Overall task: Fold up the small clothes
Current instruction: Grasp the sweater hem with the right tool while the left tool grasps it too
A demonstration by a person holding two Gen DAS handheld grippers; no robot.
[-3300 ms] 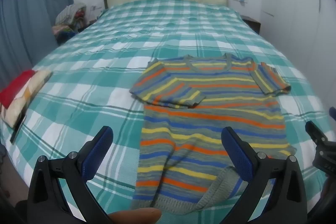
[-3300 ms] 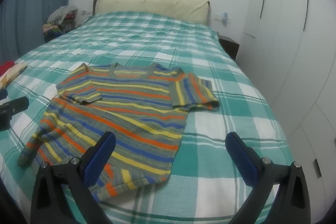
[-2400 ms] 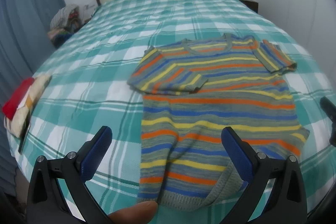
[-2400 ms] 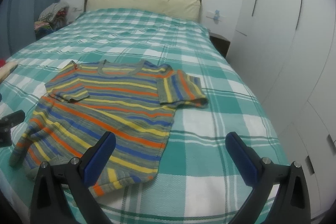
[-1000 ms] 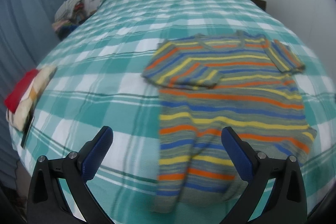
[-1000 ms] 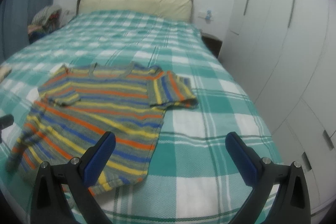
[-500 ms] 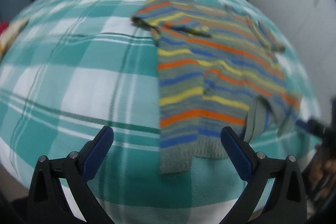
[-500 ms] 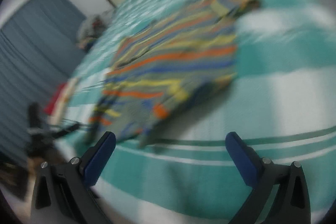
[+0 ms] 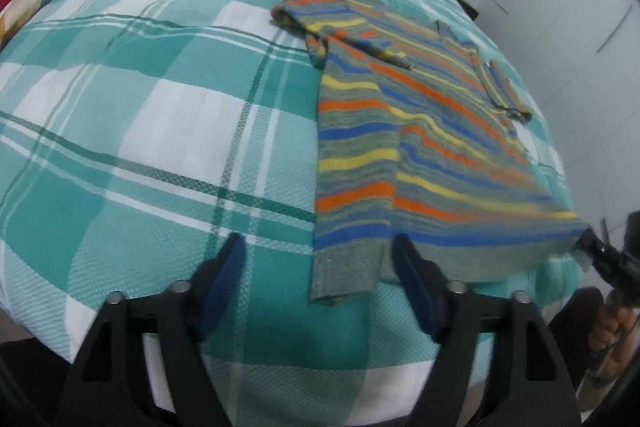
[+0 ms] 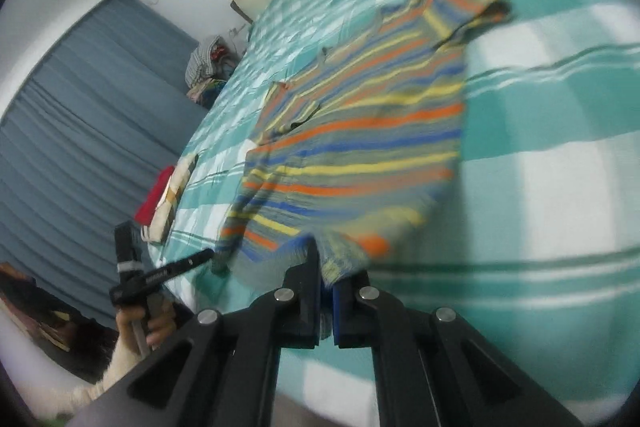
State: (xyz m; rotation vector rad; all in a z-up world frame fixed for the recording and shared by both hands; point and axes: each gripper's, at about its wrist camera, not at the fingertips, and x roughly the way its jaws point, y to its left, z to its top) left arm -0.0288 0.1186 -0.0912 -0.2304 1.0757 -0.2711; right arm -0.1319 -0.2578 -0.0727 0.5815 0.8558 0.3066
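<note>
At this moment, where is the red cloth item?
The red cloth item lies at the left edge of the checked bed, beside a cream folded piece, left of the striped T-shirt in the right wrist view.

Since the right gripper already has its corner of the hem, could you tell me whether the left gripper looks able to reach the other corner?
Probably yes. The left gripper is open, and the shirt's near corner lies flat on the bed between its fingers, nothing covering it. The right gripper is shut on the far corner, clear of it.
</note>
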